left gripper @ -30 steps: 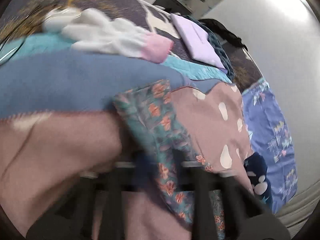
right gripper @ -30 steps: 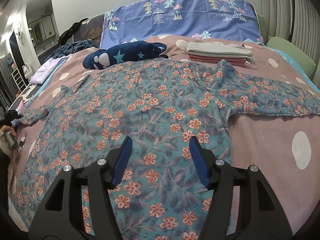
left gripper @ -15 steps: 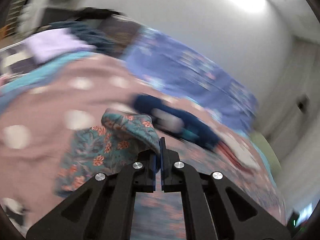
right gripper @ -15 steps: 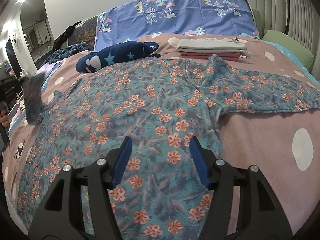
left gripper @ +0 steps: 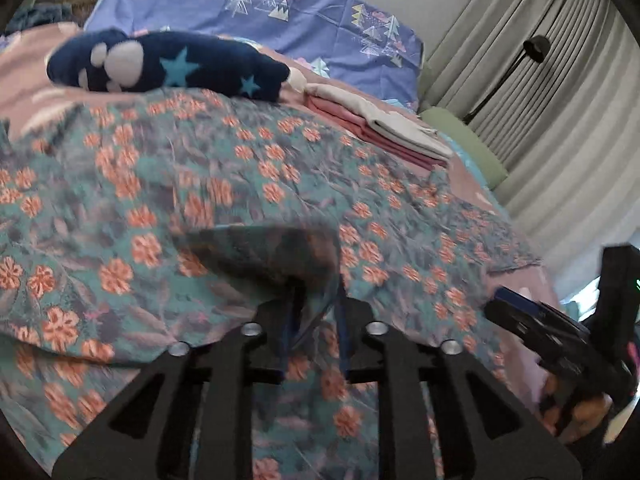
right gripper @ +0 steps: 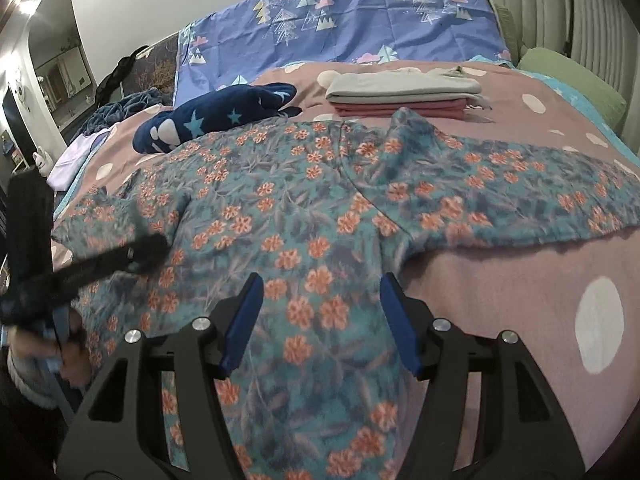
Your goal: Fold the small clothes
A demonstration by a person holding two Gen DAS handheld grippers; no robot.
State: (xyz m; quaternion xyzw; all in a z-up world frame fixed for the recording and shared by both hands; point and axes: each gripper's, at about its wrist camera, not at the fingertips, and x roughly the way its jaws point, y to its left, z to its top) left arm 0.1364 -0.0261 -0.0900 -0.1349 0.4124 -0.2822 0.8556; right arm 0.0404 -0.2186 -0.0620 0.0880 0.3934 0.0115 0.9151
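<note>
While the floral shirt [right gripper: 304, 216] lies spread flat across the bed [right gripper: 520, 288], I have its left sleeve [left gripper: 276, 248] lifted over the body, which reads to me as the first fold inward. The left gripper [left gripper: 312, 320] has its jaws a little apart with the sleeve's edge draped between them; the picture is blurred there, so I cannot tell whether it pinches the cloth or is letting it go. The right gripper [right gripper: 320, 320] is spread wide and empty, hovering low over the shirt's lower body near the side seam, apparently ready to pin the cloth or take the other side. The right sleeve [right gripper: 540, 204] lies stretched out towards the edge of the bed, not yet folded. Behind the shirt sits a stack of folded clothes [right gripper: 400, 96], grey on pink, so finished pieces seem to gather there. Just beside the collar lies a dark blue sock [right gripper: 208, 124] with stars and a paw print. I can read no brand, label or writing on anything.
</note>
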